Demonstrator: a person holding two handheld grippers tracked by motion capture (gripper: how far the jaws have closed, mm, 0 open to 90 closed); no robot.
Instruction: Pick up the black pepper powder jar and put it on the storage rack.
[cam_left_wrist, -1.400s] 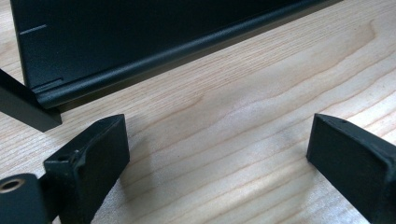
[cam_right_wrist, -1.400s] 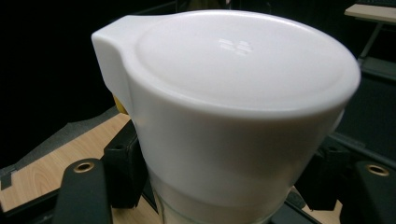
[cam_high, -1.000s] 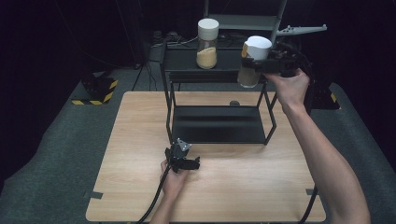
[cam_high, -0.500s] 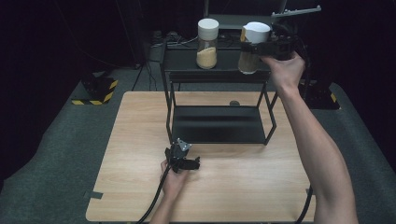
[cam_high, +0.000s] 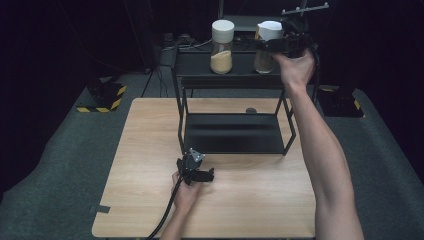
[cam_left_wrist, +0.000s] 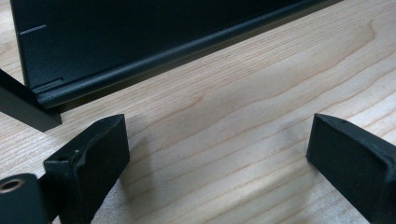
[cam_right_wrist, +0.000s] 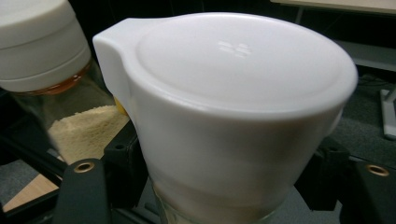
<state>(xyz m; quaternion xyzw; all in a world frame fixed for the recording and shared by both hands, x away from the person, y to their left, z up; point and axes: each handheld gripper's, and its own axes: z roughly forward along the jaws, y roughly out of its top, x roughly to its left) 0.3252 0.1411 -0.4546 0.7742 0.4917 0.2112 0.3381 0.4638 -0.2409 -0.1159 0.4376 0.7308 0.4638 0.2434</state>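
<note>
right hand-held gripper (cam_high: 278, 44) clamped on white-lidded jar (cam_high: 266, 46), carried further to 12 o'clock over rack (cam_high: 232, 81) top shelf beside second jar (cam_high: 222, 46) | placement likely next | left hand-held gripper (cam_high: 207, 176) jaws apart, idle on worktop (cam_high: 145, 145)

Right hand-held gripper (cam_high: 280, 44) clamped on white-lidded jar (cam_high: 267, 45) atop black rack (cam_high: 235, 112), beside second jar (cam_high: 222, 46); left hand-held gripper (cam_high: 196, 170) resting before rack.
</note>
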